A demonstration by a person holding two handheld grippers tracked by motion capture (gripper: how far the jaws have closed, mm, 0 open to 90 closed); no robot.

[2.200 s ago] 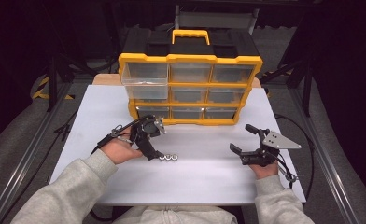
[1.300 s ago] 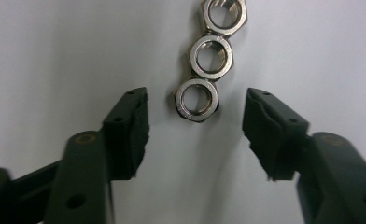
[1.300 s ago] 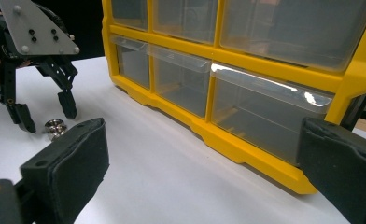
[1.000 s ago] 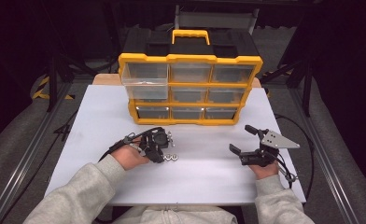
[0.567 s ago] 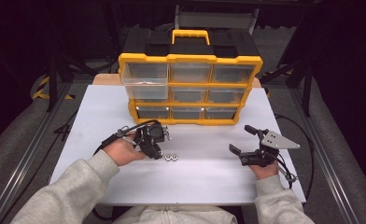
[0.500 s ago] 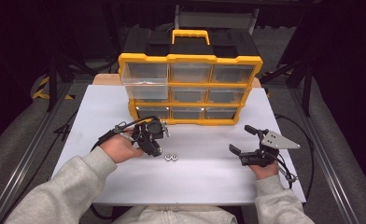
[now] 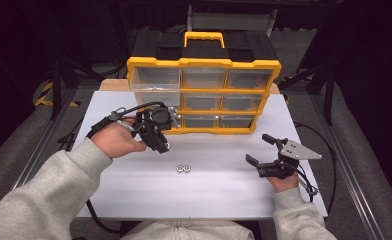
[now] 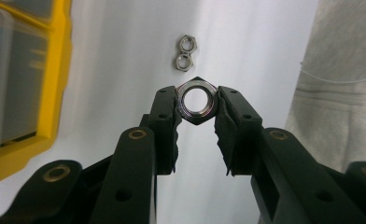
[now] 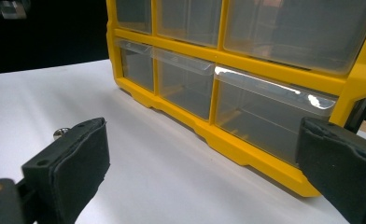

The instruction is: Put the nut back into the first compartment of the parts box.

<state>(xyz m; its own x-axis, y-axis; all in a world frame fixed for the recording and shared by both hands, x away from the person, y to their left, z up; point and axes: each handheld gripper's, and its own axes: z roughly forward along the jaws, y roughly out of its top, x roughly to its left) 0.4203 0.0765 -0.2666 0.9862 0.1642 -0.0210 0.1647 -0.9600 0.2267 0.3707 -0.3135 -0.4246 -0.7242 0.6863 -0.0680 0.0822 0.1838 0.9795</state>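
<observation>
My left gripper (image 8: 197, 109) is shut on a steel hex nut (image 8: 197, 100), pinched flat between the two black pads above the white table. In the high view that gripper (image 7: 159, 142) hovers just left of centre, close to the yellow drawer organiser (image 7: 204, 95). Two more nuts (image 8: 185, 52) lie side by side on the table beyond the held one, also seen as a small pair of nuts (image 7: 184, 169). My right gripper (image 7: 260, 150) rests at the table's right, jaws wide apart and empty, facing the organiser's lower drawers (image 9: 246, 107).
The organiser's top-left clear drawer (image 7: 155, 85) is pulled forward from the front. A person's grey sleeves (image 7: 49, 195) come in from the bottom. The white table top (image 7: 219, 185) spreads in front of the organiser; dark floor and frame rails surround it.
My left gripper has lifted off the table with one nut and moved back and left toward the organiser, leaving two nuts behind. The right gripper has stayed still.
</observation>
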